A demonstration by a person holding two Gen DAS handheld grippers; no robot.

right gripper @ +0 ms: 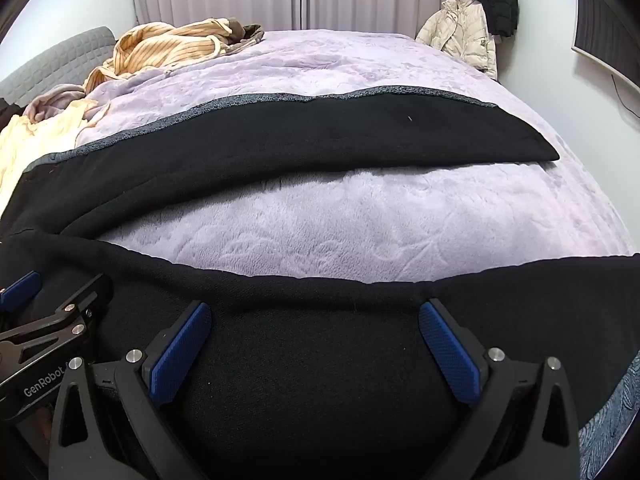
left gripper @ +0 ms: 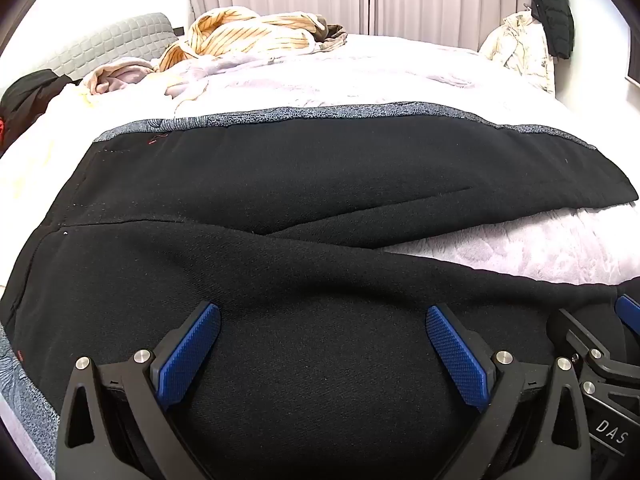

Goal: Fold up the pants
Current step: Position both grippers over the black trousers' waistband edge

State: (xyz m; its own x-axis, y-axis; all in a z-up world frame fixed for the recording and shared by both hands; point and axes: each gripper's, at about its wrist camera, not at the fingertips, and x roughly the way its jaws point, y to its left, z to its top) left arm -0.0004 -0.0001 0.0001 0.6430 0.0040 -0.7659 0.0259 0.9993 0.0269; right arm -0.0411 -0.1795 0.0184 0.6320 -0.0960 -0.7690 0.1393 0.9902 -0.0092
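Black pants lie spread flat across the bed, waist to the left, both legs running right with a wedge of blanket between them. My left gripper hovers wide open over the near leg close to the crotch, blue pads apart with only flat cloth below. In the right wrist view the same pants show a far leg and a near leg. My right gripper stands wide open over the near leg, further right. Each gripper shows at the edge of the other's view.
A lilac plush blanket covers the bed over a grey patterned sheet. A striped orange garment and other clothes are piled near the grey headboard. Jackets hang at the far right wall; curtains hang behind.
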